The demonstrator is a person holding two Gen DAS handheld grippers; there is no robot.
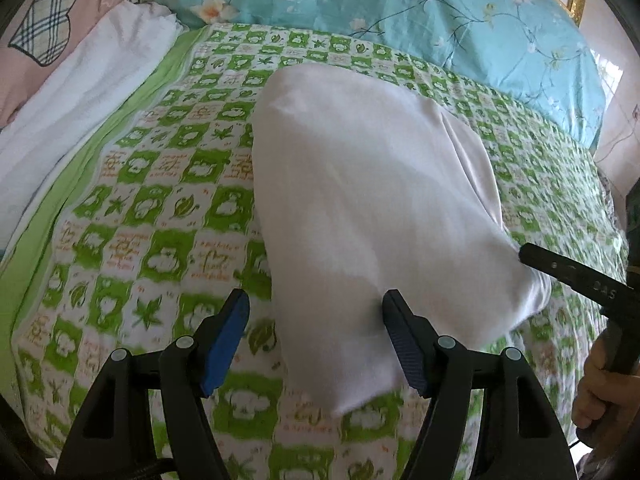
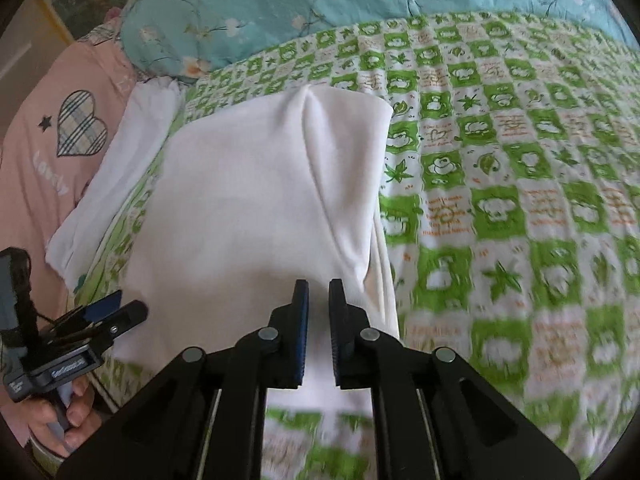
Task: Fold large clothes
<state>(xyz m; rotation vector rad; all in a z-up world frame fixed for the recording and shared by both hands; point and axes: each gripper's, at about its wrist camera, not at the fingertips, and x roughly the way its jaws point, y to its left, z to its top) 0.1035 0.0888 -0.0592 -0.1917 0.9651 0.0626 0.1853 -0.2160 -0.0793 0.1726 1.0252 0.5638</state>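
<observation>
White garment [image 2: 260, 208] lay folded on the green-checked bedsheet [image 2: 520, 184], near its pillow end. Left gripper [image 1: 316, 316] hung w/ fingers wide apart over the garment's near edge. Right gripper [image 2: 319, 300] had fingers narrow, a slim gap left, garment beneath; grip on cloth unclear.

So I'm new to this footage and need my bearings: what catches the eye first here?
A folded white garment lies mid-bed on a loud green-and-white checked sheet. The open left tool straddles its near corner; the right tool, jaws slightly apart, sits over its near edge. A turquoise floral quilt runs behind.
</observation>
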